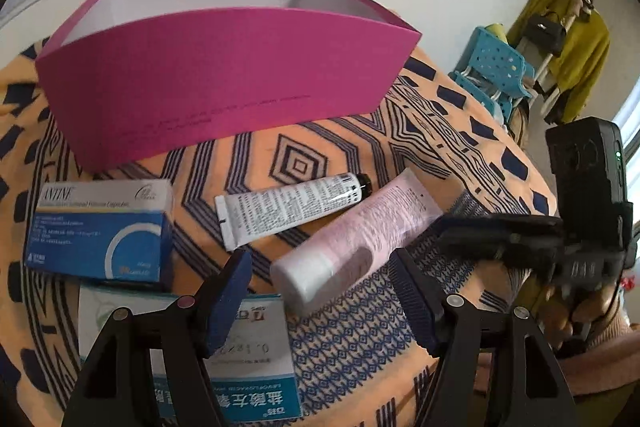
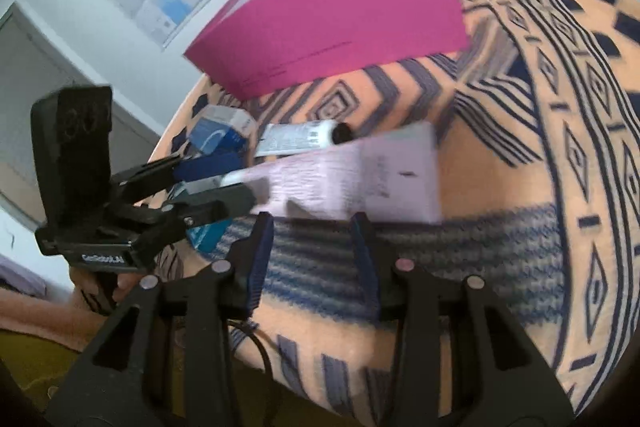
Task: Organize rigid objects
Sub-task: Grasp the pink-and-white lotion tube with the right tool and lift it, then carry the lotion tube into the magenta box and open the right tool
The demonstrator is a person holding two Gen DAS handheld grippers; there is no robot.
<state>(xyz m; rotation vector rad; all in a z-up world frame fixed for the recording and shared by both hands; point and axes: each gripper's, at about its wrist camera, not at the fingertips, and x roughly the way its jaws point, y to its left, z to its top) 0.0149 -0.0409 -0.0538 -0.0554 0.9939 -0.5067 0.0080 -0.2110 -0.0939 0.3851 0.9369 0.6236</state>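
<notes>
Left wrist view: looks forward and steeply down along own fingers, close above the patterned cloth (image 1: 352, 339), magenta box (image 1: 224, 79) at 12 o'clock, wall beyond. Right wrist view: rolled, blurred, less steep, close to the cloth, same box (image 2: 340, 15) at 12 o'clock. Shared: box, pink tube (image 1: 352, 243) (image 2: 352, 179), white tube (image 1: 292, 205) (image 2: 298, 139), blue carton (image 1: 100, 231) (image 2: 218, 137). Each sights the other gripper, at 3 and 9 o'clock.
</notes>
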